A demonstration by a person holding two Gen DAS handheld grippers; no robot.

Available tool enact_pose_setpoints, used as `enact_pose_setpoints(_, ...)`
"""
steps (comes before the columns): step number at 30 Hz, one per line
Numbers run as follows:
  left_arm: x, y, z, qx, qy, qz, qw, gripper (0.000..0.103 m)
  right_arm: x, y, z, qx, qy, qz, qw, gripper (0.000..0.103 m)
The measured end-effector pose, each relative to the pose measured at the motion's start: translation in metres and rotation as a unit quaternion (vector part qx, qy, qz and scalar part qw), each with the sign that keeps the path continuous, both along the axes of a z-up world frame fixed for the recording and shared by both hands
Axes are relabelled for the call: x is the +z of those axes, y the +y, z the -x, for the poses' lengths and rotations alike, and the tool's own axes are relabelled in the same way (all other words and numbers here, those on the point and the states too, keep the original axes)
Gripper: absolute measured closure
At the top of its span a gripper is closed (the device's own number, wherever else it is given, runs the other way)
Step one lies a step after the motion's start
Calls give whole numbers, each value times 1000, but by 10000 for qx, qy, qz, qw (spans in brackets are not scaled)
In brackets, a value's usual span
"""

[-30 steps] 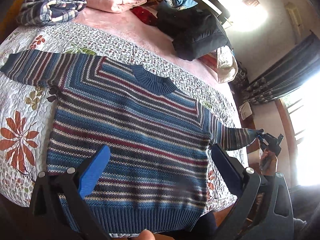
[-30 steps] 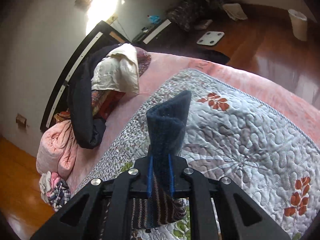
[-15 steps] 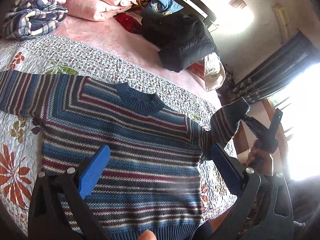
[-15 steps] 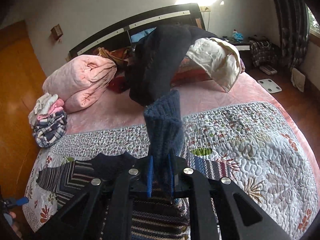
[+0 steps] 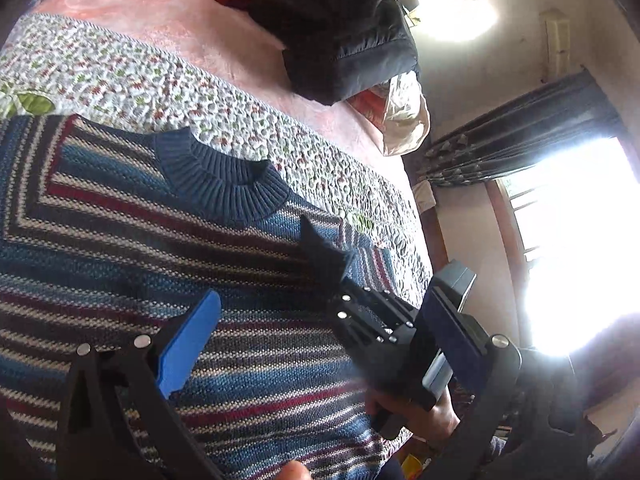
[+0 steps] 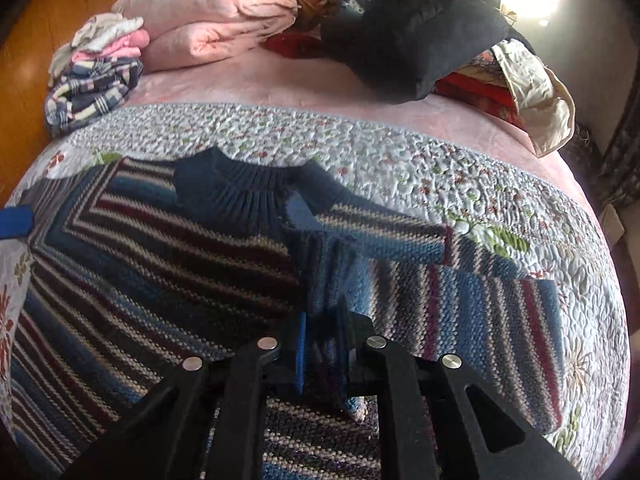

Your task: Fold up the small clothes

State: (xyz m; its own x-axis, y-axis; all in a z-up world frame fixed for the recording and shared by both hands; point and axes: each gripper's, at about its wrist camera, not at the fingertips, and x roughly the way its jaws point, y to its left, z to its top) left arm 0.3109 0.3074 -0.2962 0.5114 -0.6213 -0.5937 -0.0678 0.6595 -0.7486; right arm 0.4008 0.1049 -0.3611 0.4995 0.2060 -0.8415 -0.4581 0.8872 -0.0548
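Sleeve folding looks to be the step in hand: the right gripper [image 6: 320, 346] has its fingers clenched on the cuff of the striped sweater [image 6: 160, 264], carrying the sleeve [image 6: 400, 236] inward over the chest so it lies across the body. The left gripper [image 5: 316, 344] hangs with fingers spread wide, grasping nothing. Ahead of both, the sweater lies flat on the quilted bed [image 6: 400, 148], collar [image 5: 224, 184] pointing away, long axis running from the fingers toward the pillows.

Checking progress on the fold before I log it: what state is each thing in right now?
Striped sweater: flat on the quilt, front up.
Its right sleeve: folded in across the chest.
Right tool: shut on the sleeve.
Left tool: open, above the sweater.
Pink blanket: folded.
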Motion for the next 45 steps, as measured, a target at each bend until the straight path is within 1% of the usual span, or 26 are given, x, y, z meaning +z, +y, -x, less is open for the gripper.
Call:
enact_pose_setpoints(2, -28, -8, -15, -83, 234, 162, 9996, 3, -19, 8, 7, 207, 111, 230, 9995, 90)
enact_pose_setpoints(4, -57, -16, -30, -171, 545, 576, 9967, 3, -31, 10, 17, 392, 169, 324, 9986, 82)
enact_pose_setpoints(5, -71, -20, -36, -197, 714, 707, 9947, 3, -30, 7, 24, 430, 136, 315, 9985, 78)
enact_pose_setpoints(6, -82, -24, -40, -184, 838, 733, 9936, 3, -27, 2, 31, 452, 94, 254, 9986, 75)
enact_pose_setpoints(7, -93, -27, -44, -169, 952, 738, 9926, 3, -24, -4, 39, 428, 81, 191, 9989, 74)
enact_pose_setpoints(9, -109, -32, -51, -126, 1144, 897, 9893, 3, -14, -22, 56, 292, 125, -61, 9995, 71)
enact_pose_setpoints(11, -122, -37, -58, -127, 1300, 1133, 9849, 3, -7, -45, 78, 72, 252, -383, 9989, 70)
enact_pose_setpoints(12, -127, -41, -60, -153, 1380, 1167, 9834, 3, -5, -59, 90, -49, 321, -541, 9980, 70)
enact_pose_setpoints(15, -136, -52, -66, -241, 1582, 1053, 9815, 3, -2, -90, 127, -374, 483, -804, 9949, 70)
enact_pose_setpoints(18, -136, -56, -70, -243, 1609, 1169, 9797, 4, -3, -113, 157, -663, 724, -1048, 9896, 70)
enact_pose_setpoints(20, -138, -57, -72, -207, 1698, 1190, 9781, 5, -2, -123, 172, -776, 777, -1159, 9872, 70)
enact_pose_setpoints(21, -138, -60, -76, -251, 1737, 1173, 9775, 16, -3, -127, 178, -818, 799, -1220, 9859, 70)
enact_pose_setpoints(22, -138, -63, -78, -309, 1808, 1098, 9769, 29, -4, -133, 181, -871, 822, -1273, 9846, 70)
enact_pose_setpoints(23, -138, -67, -81, -371, 1882, 974, 9766, 52, -6, -134, 186, -913, 837, -1307, 9837, 70)
enact_pose_setpoints(24, -137, -70, -83, -448, 1922, 874, 9764, 68, -10, -137, 189, -939, 858, -1314, 9831, 70)
enact_pose_setpoints(25, -136, -74, -86, -521, 1952, 745, 9765, 76, -14, -138, 194, -950, 884, -1309, 9829, 70)
enact_pose_setpoints(26, -134, -76, -88, -566, 1959, 592, 9772, 92, -17, -138, 195, -948, 908, -1329, 9824, 69)
enact_pose_setpoints(27, -129, -77, -89, -598, 1937, 456, 9782, 96, -19, -139, 198, -945, 888, -1344, 9824, 69)
enact_pose_setpoints(30, -105, -75, -96, -676, 1677, 286, 9831, 97, -25, -142, 203, -927, 832, -1329, 9833, 69)
enact_pose_setpoints(34, -54, -58, -104, -767, 1140, 57, 9905, 98, -30, -144, 208, -944, 822, -1369, 9826, 69)
enact_pose_setpoints(38, -9, -32, -109, -791, 747, -183, 9939, 98, -31, -145, 212, -983, 817, -1408, 9817, 69)
enact_pose_setpoints(41, 10, -16, -111, -763, 630, -343, 9945, 98, -31, -146, 208, -1003, 822, -1421, 9813, 68)
enact_pose_setpoints(45, 19, 7, -105, -688, 614, -451, 9947, 98, -32, -147, 208, -1009, 828, -1431, 9811, 68)
